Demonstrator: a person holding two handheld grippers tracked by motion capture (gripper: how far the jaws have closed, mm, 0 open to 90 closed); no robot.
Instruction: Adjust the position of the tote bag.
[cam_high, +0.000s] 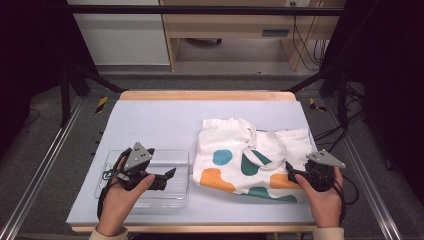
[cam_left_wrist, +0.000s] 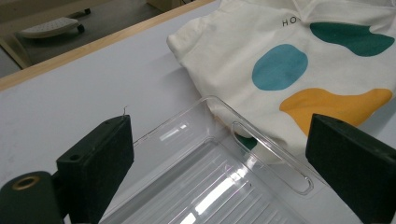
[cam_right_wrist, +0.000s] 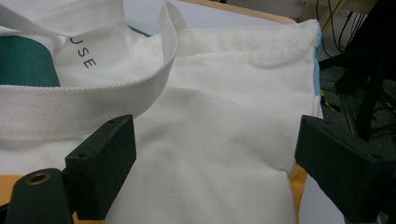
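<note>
Tabletop (cam_high: 150, 120): tray (cam_high: 170, 196) at near left, tote bag (cam_high: 235, 145) at near right, its left edge just beside the tray's right end. Left gripper (cam_high: 170, 175) over the tray, pointing toward the bag. Right gripper (cam_high: 290, 172) at the bag's near right corner, over the cloth. Bag strap (cam_right_wrist: 70, 109) lies across the bag's upper face. Far half of tabletop bare.

Black claws (cam_high: 165, 177), grey triangular plates, cream sleeves (cam_high: 107, 233)

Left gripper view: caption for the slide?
Open left gripper over a clear plastic tray, beside a white tote bag with teal, green and orange blobs on a pale table.
</note>
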